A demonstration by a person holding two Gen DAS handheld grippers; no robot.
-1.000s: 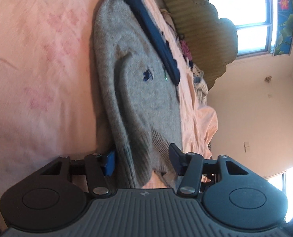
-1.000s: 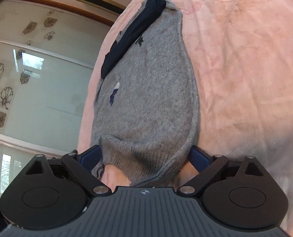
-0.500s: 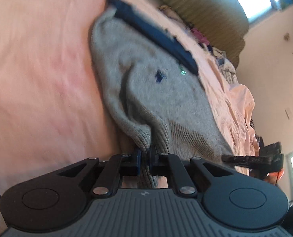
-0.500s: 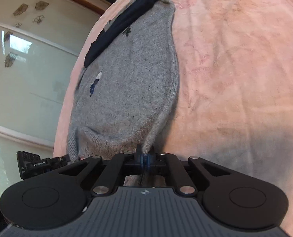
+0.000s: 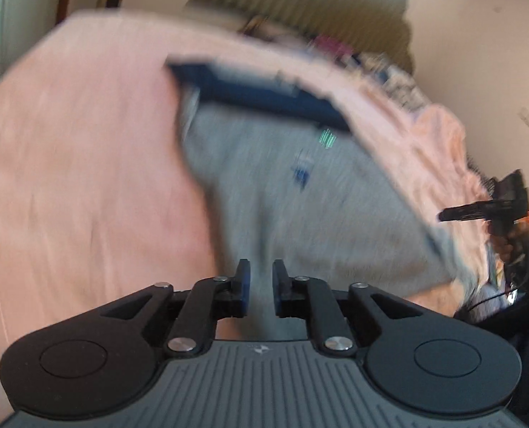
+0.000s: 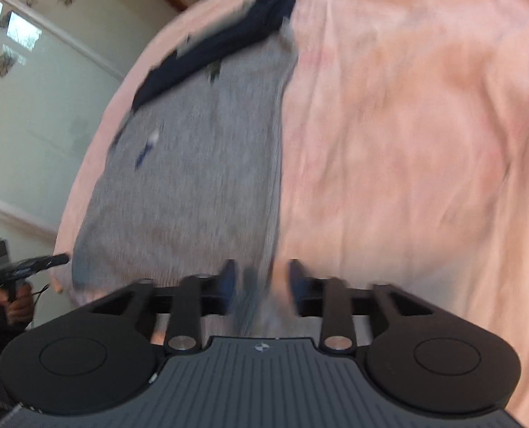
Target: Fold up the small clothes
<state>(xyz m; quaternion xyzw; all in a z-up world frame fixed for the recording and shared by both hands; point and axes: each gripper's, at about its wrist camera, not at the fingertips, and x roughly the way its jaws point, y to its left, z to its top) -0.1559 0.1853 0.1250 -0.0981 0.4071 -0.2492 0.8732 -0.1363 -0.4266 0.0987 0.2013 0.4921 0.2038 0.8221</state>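
Observation:
A small grey knitted sweater (image 5: 300, 207) with a dark blue band at its far end lies on the pink bed sheet (image 5: 79, 178); both views are motion-blurred. My left gripper (image 5: 261, 281) is partly open over the sweater's near hem, with grey knit between the fingers. My right gripper (image 6: 261, 278) is also partly open at the sweater's (image 6: 200, 178) near right edge, which runs between its fingers. Each gripper shows in the other's view: the right one (image 5: 478, 210) and the left one (image 6: 25, 267).
A padded headboard (image 5: 300, 10) and a pile of clothes (image 5: 389, 71) stand beyond the bed in the left wrist view. Glass doors (image 6: 32, 89) are left of the bed in the right wrist view. Pink sheet (image 6: 425, 142) spreads right of the sweater.
Both grippers were shut on the sweater's hem half a second ago; their jaws have now opened partway. The sweater has been pulled flatter and both cameras are moving.

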